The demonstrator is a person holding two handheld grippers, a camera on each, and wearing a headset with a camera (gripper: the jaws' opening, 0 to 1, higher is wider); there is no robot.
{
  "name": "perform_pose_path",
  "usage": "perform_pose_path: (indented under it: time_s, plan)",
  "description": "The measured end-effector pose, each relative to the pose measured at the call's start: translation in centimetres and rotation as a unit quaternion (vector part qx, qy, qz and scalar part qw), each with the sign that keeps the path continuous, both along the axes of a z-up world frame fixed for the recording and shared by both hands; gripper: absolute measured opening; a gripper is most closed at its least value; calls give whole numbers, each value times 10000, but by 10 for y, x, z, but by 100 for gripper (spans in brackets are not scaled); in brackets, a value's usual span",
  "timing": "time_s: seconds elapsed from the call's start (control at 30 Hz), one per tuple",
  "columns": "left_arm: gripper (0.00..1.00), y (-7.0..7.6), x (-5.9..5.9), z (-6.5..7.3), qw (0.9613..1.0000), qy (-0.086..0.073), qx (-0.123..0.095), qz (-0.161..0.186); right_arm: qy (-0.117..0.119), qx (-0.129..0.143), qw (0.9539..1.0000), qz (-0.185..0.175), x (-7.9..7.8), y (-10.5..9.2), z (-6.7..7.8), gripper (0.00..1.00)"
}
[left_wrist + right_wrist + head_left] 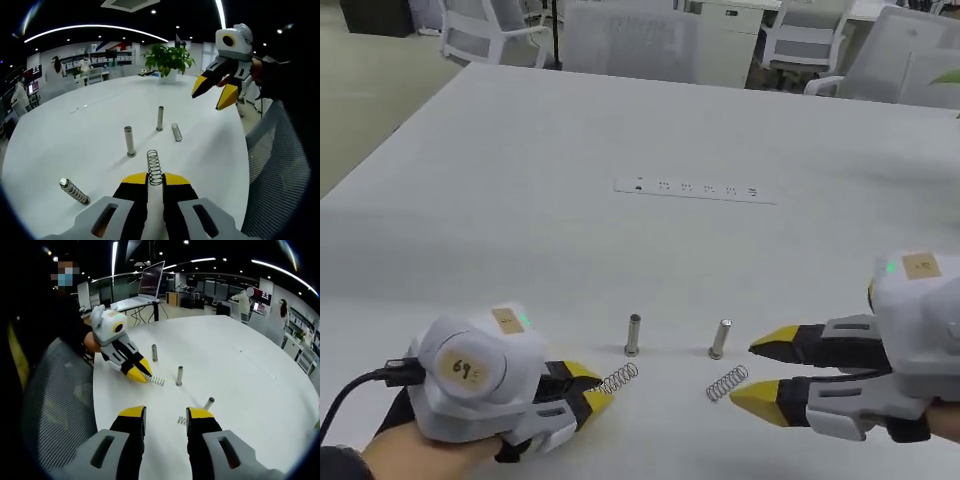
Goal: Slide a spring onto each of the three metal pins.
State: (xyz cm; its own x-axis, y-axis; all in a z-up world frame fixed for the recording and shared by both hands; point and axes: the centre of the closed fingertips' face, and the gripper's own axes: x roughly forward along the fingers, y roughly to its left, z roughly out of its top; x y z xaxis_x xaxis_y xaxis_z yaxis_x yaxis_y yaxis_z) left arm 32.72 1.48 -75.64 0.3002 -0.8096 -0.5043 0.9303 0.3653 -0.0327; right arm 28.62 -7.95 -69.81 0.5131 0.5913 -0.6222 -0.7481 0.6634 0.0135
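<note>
Head view: the left gripper (pixel 590 390) has its jaws pressed together on one end of the held spring (pixel 620 378), which sticks out of the tips toward 2 o'clock, low over the tabletop (pixel 620 130). The first bare pin (pixel 633 335) stands upright just beyond it at 12 o'clock. The second bare pin (pixel 721 339) stands at 3 o'clock from the first. The right gripper (pixel 745 372) hovers with its jaws spread. A loose spring (pixel 727 383) lies flat just off their tips, at 6 o'clock of the second pin. In the left gripper view a third pin (pixel 74 191), at 9 o'clock of the jaws, already wears a spring, so I judge one of three done.

The springs look like thin, open-coiled wire: light, and likely to bend sideways, squash under a hard pinch and roll on the smooth tabletop. I would grip lightly across the coils near one end, leaving the other end free to open over a pin's top. The loose spring lies on its side, so the jaws should straddle its width near one end. Whether the pins are fixed to the tabletop I cannot tell.
</note>
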Motion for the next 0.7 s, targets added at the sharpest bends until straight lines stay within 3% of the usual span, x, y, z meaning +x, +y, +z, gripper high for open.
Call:
perform_pose_path:
  time_s: [0.3,0.47,0.7]
  plan:
    - [3,-2,-22,30,9987,-42,-355,-363,41,185,9994,306,-2,19,6,28]
    - [3,-7,-39,50,9960,-209,-517,-703,0,265,9981,556,-4,32,12,27]
    - [3,-13,-56,64,9913,-405,-560,-1120,57,336,9938,1061,-16,48,12,24]
